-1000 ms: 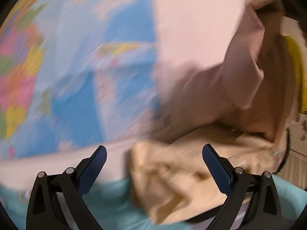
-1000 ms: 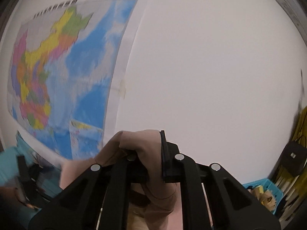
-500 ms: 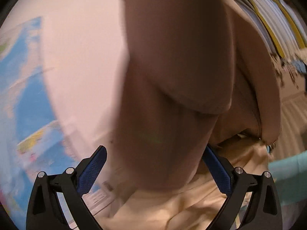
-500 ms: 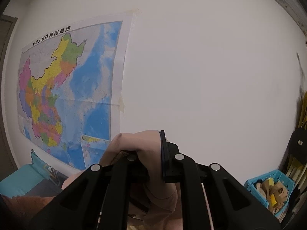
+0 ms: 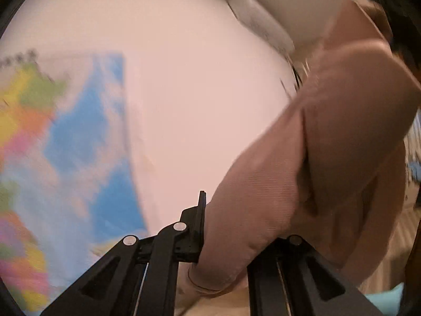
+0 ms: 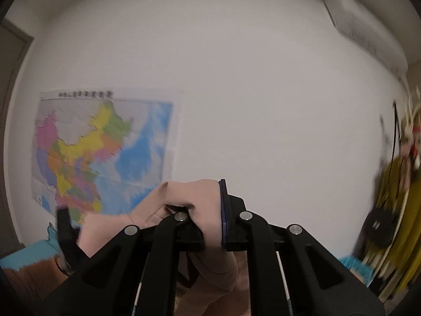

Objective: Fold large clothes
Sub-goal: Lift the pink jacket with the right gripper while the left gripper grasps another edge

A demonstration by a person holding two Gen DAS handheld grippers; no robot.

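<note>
**Tan garment gripped at two points and held up before the wall**

The left hand-held gripper [image 5: 226,239] is clenched on a fold of the tan garment [image 5: 342,158]. Its left finger [image 5: 201,223] is pressed flat against the cloth, while the right finger is hidden behind the bunched fabric. From the grip, the garment is seen rising up and to the right of this hand-held gripper, filling the right half of the left wrist view; a hemmed edge hangs just below the fingers. Paler, cream-coloured fabric [image 5: 394,258] is seen low and to the right, behind the tan cloth.

The right hand-held gripper [image 6: 211,223] is likewise clamped on the tan garment [image 6: 202,202]. A bunch of the cloth is pinched between the two fingers, the blue-padded right finger [image 6: 223,210] lying tight against it. The rest of the garment is draped down and to the left of this hand-held gripper, towards the left hand-held gripper [image 6: 65,234], which is glimpsed, blurred, at the lower left.

Ahead of both hand-held grippers a white wall [image 6: 263,105] is faced, on which a coloured wall map [image 6: 100,152] is hung, up and to the left of the fingers. An air conditioner [image 6: 365,26] is mounted high to the right. A teal surface [image 6: 26,252] is visible low at the left, and yellow hanging items [image 6: 394,210] are blurred at the far right.
</note>
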